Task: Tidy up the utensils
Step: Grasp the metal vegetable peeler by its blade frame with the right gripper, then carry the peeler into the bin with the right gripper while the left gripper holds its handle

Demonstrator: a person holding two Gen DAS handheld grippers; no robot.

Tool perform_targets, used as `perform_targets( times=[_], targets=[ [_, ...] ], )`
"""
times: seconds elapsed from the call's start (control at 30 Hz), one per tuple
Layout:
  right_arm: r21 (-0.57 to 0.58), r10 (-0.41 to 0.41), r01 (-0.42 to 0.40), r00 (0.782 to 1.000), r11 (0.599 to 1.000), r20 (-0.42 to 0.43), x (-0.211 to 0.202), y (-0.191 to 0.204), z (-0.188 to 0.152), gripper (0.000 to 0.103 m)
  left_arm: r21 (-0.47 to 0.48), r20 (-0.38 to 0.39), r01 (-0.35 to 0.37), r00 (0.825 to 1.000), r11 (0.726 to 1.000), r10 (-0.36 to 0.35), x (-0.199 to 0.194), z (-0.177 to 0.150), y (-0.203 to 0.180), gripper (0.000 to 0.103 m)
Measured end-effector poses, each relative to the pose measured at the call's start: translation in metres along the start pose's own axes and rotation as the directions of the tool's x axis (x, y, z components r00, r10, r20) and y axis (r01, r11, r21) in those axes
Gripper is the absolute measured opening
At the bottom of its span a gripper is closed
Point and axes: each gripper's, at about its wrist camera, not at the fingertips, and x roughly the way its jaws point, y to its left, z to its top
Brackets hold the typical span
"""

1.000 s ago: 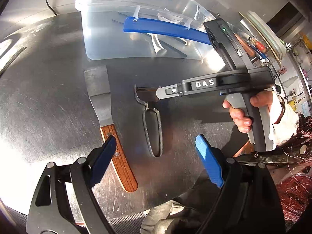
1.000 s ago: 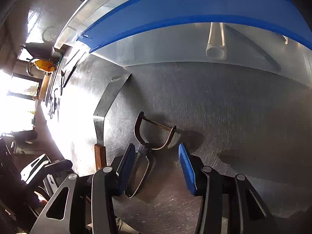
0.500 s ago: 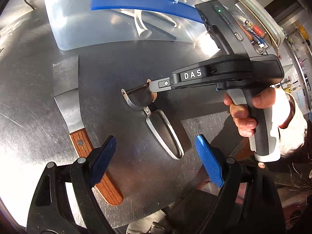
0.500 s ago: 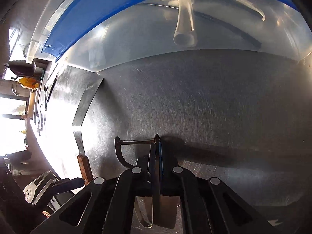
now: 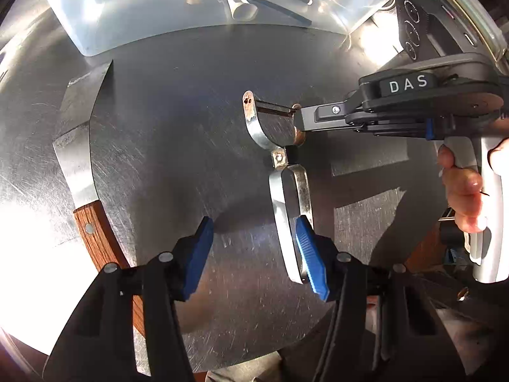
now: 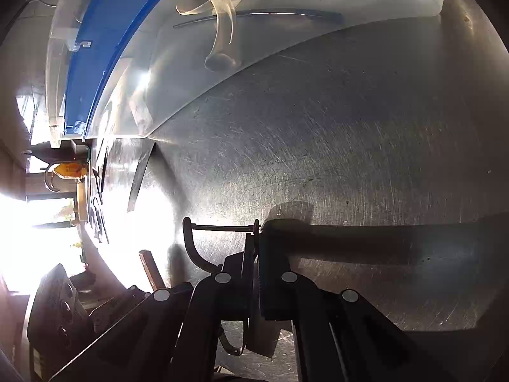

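A metal Y-peeler (image 5: 280, 172) hangs above the steel table, its looped handle pointing toward me. My right gripper (image 5: 297, 121) is shut on the peeler's head; in the right wrist view the right gripper (image 6: 256, 238) clamps one arm of the peeler (image 6: 191, 242). My left gripper (image 5: 254, 251) is open, its right finger beside the handle loop. A wood-handled scraper (image 5: 86, 165) lies flat at the left. A clear plastic bin (image 5: 143, 9) with a blue rim (image 6: 95, 47) stands at the back and holds a white utensil (image 5: 238, 3) and a dark one.
The steel table (image 5: 178, 102) is scratched and glaring at the left. A round lidded container (image 5: 477, 25) stands at the far right behind the right gripper. Hanging tools and a yellow object (image 6: 68, 172) show at the table's far side.
The right gripper closed on the peeler's head and lifted it off the table. The left gripper moved in closer, so the peeler handle now reaches its right finger.
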Motion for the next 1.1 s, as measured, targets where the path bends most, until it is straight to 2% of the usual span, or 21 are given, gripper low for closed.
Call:
perform_targets(
  times=[0.13, 0.2, 0.33, 0.43, 0.7, 0.93, 1.1],
  targets=[
    [-0.01, 0.009, -0.009, 1.0, 1.0, -0.008, 0.002, 0.0, 0.001, 0.003, 0.023, 0.001, -0.06, 0.998, 0.998, 0.06, 0.005, 0.001, -0.016, 0.042],
    [-0.026, 0.003, -0.003, 1.0, 1.0, -0.008, 0.0, -0.001, 0.001, 0.003, 0.039, 0.002, -0.096, 0.995, 0.995, 0.096, 0.008, 0.002, -0.026, 0.034],
    [-0.09, -0.047, 0.047, 0.999, 0.995, 0.009, 0.003, 0.012, -0.003, 0.005, 0.043, -0.011, -0.162, 0.987, 0.986, 0.163, 0.015, 0.003, -0.045, 0.008],
    [-0.11, -0.048, 0.049, 0.999, 0.993, 0.007, 0.006, 0.015, -0.002, 0.005, 0.038, -0.007, -0.211, 0.977, 0.977, 0.211, 0.017, -0.001, -0.053, 0.008],
    [-0.145, -0.023, 0.021, 1.0, 0.989, -0.017, 0.004, 0.016, -0.001, 0.005, -0.008, 0.002, -0.239, 0.971, 0.971, 0.239, 0.019, -0.002, -0.057, 0.006],
    [-0.259, 0.043, -0.032, 0.998, 0.965, 0.038, -0.028, 0.053, -0.004, 0.005, -0.084, 0.1, -0.242, 0.963, 0.967, 0.25, -0.014, 0.002, -0.046, 0.003],
    [-0.36, 0.079, -0.035, 0.991, 0.932, 0.109, -0.057, 0.088, -0.006, 0.005, -0.116, 0.207, -0.249, 0.941, 0.962, 0.269, -0.047, 0.006, -0.047, 0.003]
  ],
)
